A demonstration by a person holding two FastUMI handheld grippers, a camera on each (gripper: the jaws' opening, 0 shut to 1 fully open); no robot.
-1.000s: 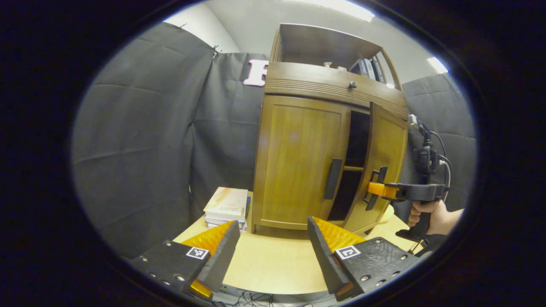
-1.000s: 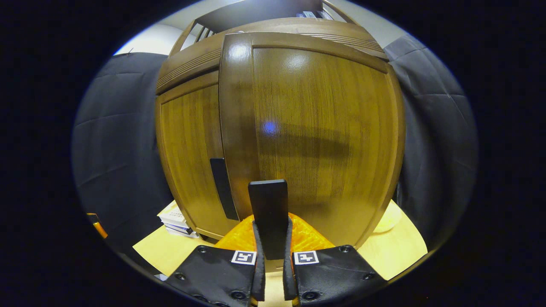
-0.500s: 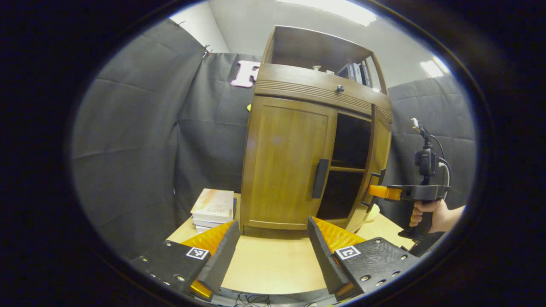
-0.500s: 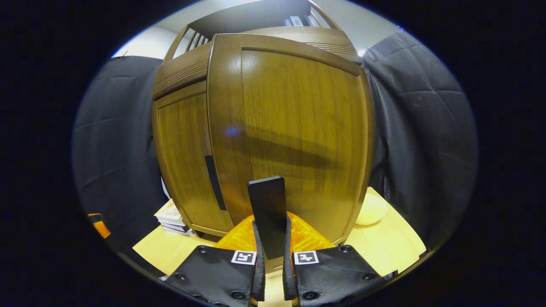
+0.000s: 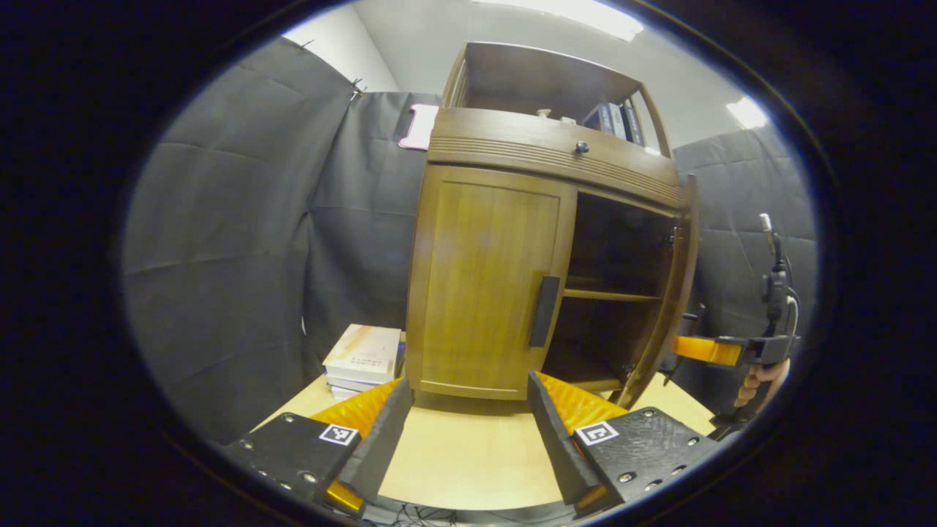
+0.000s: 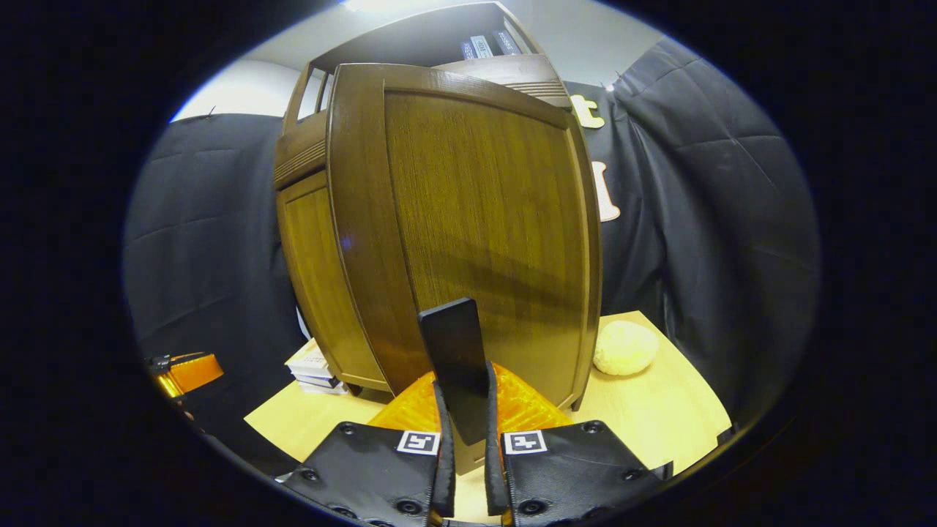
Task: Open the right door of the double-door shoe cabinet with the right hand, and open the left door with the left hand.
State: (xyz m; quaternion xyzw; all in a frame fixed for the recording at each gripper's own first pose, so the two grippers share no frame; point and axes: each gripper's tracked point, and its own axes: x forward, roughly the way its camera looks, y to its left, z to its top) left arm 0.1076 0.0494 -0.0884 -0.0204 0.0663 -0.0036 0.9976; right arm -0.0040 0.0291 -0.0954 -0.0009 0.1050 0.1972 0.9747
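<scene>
The wooden shoe cabinet point(image 5: 549, 154) stands on a pale table point(image 5: 461, 454). In the left gripper view its left door point(image 5: 487, 282) is closed, with a dark vertical handle point(image 5: 544, 311). The right door point(image 5: 670, 293) stands swung out edge-on, and dark shelves lie bare behind it. My left gripper point(image 5: 468, 410) hangs open in front of the left door, apart from it. In the right gripper view my right gripper point(image 6: 465, 399) is shut on the right door's dark handle point(image 6: 455, 351), with the door panel point(image 6: 476, 219) close ahead. A hand point(image 5: 758, 377) holds the right gripper point(image 5: 695, 348).
A stack of books point(image 5: 364, 355) lies on the table left of the cabinet. A pale round fluffy object point(image 6: 624, 348) sits on the table right of the open door. More books point(image 5: 611, 117) stand on the cabinet's top shelf. Black cloth walls surround the table.
The right door has swung much wider, from slightly ajar to edge-on, with my right gripper still on its handle. The left gripper stays open and has hardly moved.
</scene>
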